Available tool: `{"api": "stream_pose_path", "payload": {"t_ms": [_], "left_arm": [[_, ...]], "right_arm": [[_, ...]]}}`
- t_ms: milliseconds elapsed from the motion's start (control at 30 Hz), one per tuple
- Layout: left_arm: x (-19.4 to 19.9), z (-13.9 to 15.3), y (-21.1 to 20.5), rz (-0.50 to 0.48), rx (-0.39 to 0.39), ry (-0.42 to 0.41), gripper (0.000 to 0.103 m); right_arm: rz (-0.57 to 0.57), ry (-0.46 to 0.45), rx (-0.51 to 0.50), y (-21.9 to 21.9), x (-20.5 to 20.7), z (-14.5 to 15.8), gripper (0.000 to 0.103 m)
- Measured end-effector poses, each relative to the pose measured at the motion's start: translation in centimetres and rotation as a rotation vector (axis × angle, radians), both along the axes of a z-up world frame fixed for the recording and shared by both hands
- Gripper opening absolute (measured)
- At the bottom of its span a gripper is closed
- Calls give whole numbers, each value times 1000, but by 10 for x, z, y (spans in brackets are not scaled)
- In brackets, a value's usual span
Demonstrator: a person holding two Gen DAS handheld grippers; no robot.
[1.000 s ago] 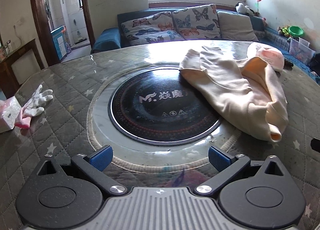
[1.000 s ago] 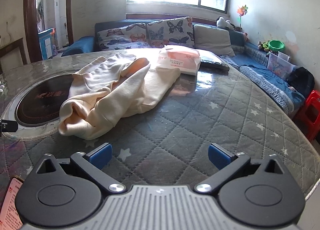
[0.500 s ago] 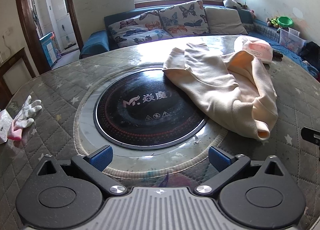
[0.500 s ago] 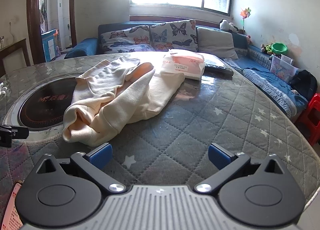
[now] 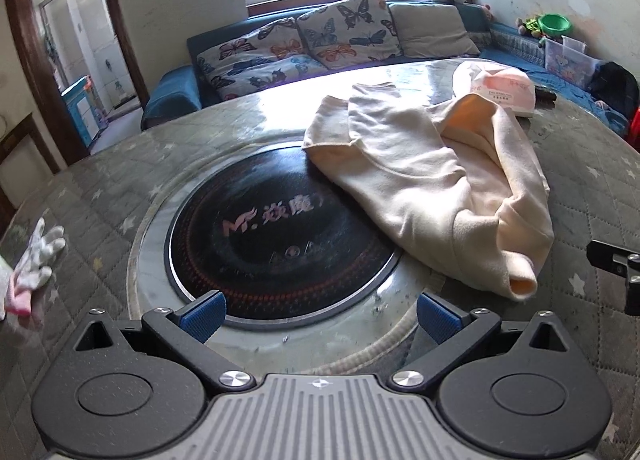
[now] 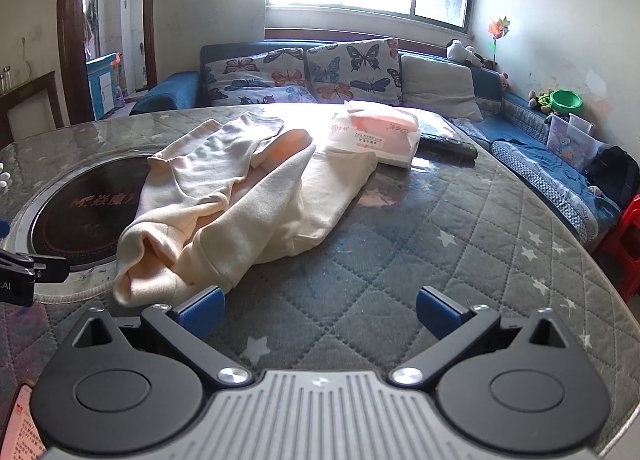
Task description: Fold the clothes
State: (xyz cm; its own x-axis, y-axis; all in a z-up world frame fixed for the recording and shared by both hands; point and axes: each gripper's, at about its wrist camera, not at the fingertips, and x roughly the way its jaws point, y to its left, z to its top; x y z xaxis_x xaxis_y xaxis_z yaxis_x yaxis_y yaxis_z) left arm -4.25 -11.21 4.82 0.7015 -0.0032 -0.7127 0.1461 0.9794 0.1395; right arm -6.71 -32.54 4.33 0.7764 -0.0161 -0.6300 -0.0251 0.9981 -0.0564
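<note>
Two tongs, both spread apart and empty, low over the surface (image 6: 460, 228). Cream garment (image 5: 436, 188) lies crumpled, partly over the black hob (image 5: 280, 232), ahead-right of left tongs (image 5: 319, 313) and ahead-left of right tongs (image 6: 318, 312), its hem just beside the right tongs' left pad (image 6: 202, 310). Tissue pack (image 6: 374, 134) touches its far end.

A cream garment (image 5: 436, 184) lies crumpled and unfolded on the quilted table (image 6: 440, 244), partly overlapping the black cooktop (image 5: 272, 236).
</note>
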Motion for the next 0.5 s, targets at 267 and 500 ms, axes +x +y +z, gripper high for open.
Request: {"api": "stream_pose_path", "payload": {"t_ms": [267,500], "left_arm": [[23,6,-14,-52,9,-1,103],[52,10,-28,-91,-19,23,103]], "right_arm": [[20,11,10,-2,26,4,97],[37,21,25,-4,50,8,89]]}}
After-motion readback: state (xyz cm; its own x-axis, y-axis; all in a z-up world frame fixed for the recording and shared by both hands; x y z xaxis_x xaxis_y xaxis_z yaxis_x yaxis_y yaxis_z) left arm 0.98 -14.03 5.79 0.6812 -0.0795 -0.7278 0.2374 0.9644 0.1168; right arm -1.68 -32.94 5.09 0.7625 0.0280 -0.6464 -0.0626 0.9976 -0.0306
